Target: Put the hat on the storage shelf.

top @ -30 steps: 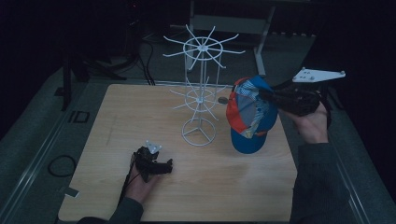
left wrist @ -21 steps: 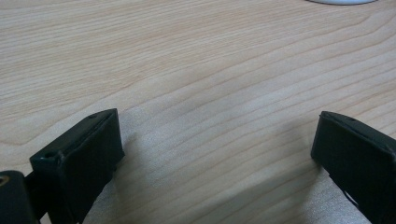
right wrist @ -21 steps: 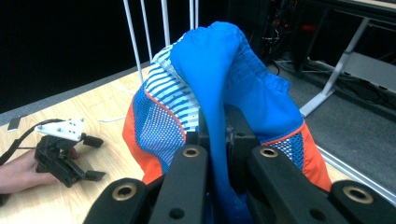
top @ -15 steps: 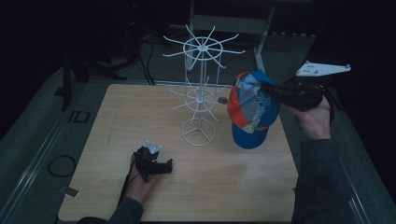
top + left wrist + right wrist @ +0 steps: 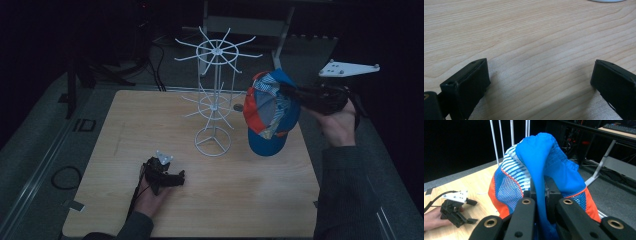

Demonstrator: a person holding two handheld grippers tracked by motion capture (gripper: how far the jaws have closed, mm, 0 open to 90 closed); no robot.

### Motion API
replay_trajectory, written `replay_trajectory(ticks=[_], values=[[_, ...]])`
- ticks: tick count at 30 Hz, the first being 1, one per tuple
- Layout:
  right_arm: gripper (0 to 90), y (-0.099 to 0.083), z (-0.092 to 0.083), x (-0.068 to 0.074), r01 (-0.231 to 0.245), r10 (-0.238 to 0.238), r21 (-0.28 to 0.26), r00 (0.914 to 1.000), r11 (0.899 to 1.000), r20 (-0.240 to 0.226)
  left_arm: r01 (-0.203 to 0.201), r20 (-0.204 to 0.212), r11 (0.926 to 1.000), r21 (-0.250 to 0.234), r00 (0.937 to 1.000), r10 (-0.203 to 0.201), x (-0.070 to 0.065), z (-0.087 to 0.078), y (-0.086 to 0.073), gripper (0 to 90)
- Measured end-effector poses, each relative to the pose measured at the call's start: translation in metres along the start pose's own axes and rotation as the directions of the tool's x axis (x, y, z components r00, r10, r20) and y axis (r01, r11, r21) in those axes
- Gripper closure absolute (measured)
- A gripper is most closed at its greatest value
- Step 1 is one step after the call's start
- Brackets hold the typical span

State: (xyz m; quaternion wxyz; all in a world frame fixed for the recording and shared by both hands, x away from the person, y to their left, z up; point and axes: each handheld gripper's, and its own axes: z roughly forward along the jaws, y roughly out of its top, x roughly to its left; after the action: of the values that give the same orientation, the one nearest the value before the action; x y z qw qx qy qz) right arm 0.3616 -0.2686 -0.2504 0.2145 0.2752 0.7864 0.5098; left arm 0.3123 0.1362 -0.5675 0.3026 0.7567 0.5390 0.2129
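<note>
Right gripper [image 5: 541, 202] jaws were clamped on blue fabric of cap [image 5: 270, 112], held just right of wire rack [image 5: 216, 95]. Cap looked light, floppy; brim prob. firmer hold. Left gripper [image 5: 167, 176] jaws wide, empty.

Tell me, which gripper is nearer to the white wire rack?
Right. The right gripper, shut on the cap, hangs beside the white wire rack; the left gripper rests farther, before its base.

the cap [image 5: 541, 170] hides the right gripper's fingers [image 5: 530, 192]; the picture's top edge crops the stand's base [image 5: 606, 0].
</note>
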Motion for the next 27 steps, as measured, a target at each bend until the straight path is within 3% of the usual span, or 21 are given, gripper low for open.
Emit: replay_trajectory(ticks=[27], values=[[87.6, 0.015, -0.001, 0.002, 0.021, -0.02, -0.027, 0.9996, 0.999, 0.021, -0.001, 0.0, 1.0, 0.001, 1.0, 0.001, 0.0, 0.0, 0.0, 2.4]])
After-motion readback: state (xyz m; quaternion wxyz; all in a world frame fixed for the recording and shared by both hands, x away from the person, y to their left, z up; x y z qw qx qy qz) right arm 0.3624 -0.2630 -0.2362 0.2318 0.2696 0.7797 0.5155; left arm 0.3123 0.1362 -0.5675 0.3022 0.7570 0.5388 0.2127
